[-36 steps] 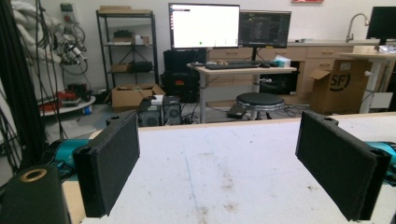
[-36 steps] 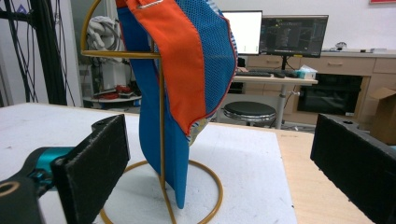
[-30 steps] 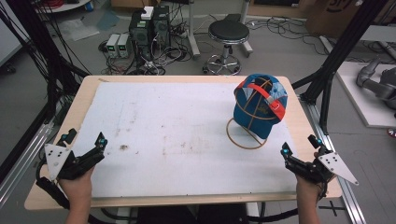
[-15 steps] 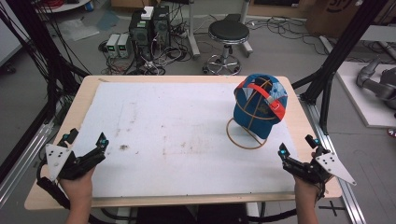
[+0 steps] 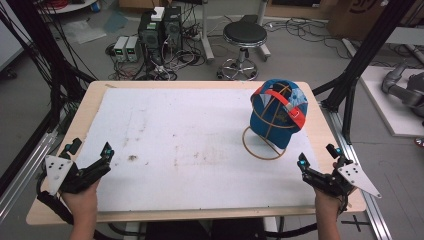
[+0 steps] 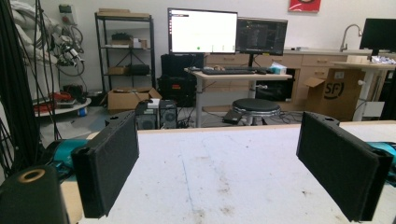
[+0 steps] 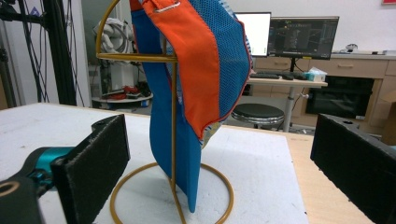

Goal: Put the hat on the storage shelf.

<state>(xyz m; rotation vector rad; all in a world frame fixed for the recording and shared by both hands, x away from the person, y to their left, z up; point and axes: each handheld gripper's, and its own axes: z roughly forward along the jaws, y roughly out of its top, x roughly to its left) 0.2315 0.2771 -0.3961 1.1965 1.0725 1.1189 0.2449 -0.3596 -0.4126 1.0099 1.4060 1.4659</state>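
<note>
Seen from above, a wooden worktop (image 5: 320,145) carries a white mat. At its near left corner a hand holds the left tool (image 5: 90,154), jaws spread wide and empty, well apart from anything. Toward the far right a blue cap (image 5: 276,114) with an orange strap hangs on a thin gold wire stand (image 5: 264,145) with a ring base. At the near right corner the right tool (image 5: 318,157) sits near the stand, its jaws also wide open and empty. The stand looks light; a careless nudge or a sideways pull on the cap could likely tip it over.
</note>
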